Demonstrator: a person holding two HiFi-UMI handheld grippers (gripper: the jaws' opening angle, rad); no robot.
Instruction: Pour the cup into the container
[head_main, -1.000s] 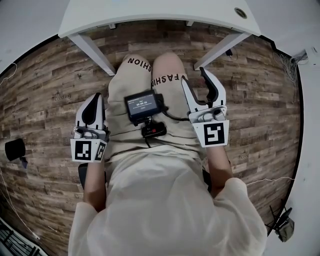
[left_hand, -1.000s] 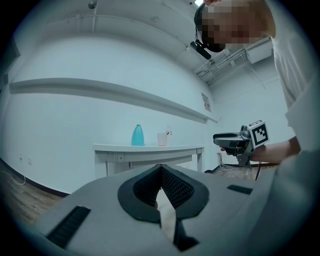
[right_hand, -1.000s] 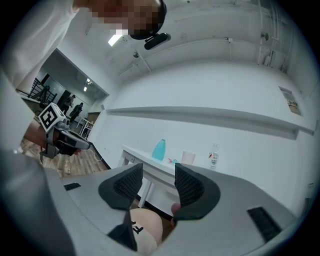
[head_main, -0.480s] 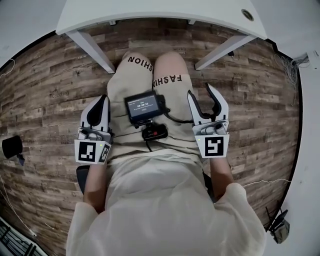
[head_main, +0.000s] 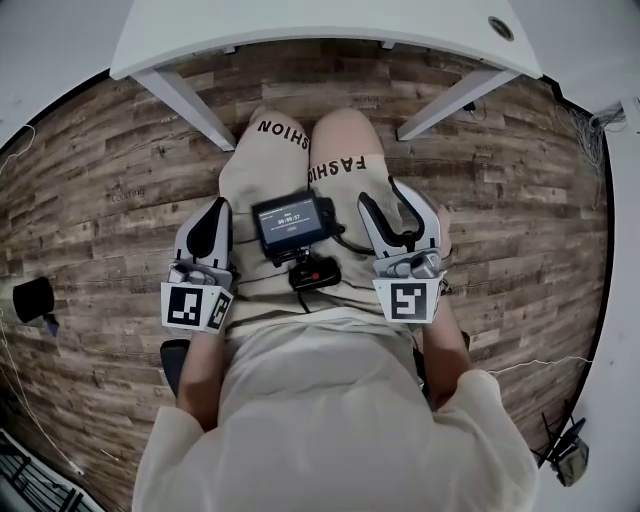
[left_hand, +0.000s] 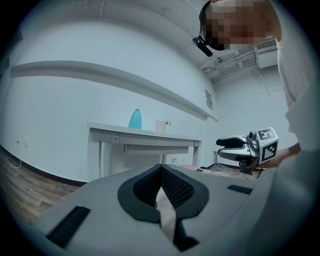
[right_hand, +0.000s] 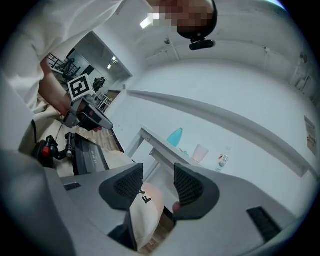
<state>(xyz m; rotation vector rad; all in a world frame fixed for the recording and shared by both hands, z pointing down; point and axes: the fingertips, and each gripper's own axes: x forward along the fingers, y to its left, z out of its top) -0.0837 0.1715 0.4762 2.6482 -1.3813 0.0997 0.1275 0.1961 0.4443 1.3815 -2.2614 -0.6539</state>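
- Cup (right_hand: 200, 153) stands upright on top of the white table (head_main: 300, 22), pale and see-through, and no gripper touches it.
- On that table top it has a teal container (right_hand: 175, 136) on one side and a small clear bottle (right_hand: 223, 159) on the other. All three stand in a row along the table's far edge, against the wall.
- The left gripper (head_main: 219, 204) is held on the near side of the table, well apart from it, beside the person's thigh. It points towards the table and lies close to level.
- Its two black ribbed pads meet at their tips, so the fingers are closed. Nothing is caught between them, and only trouser cloth shows through the slit behind the tips.
- The right gripper (head_main: 381, 190) is also on the near side of the table and well short of it, over the other thigh.
- Its fingers stand apart and hold nothing. Through the gap its own view shows a knee in beige trousers (head_main: 285, 170) with dark lettering, and beyond that one table leg.
- Both grippers are far from the cup and the container, with bare wooden floor (head_main: 110, 170) and the table's legs lying between.
- A small camera unit with a lit screen (head_main: 290, 221) sits on the person's lap between the two grippers, on the near side of the table.
- The marker cubes of both grippers face up towards the head view, on the ends turned away from the table.
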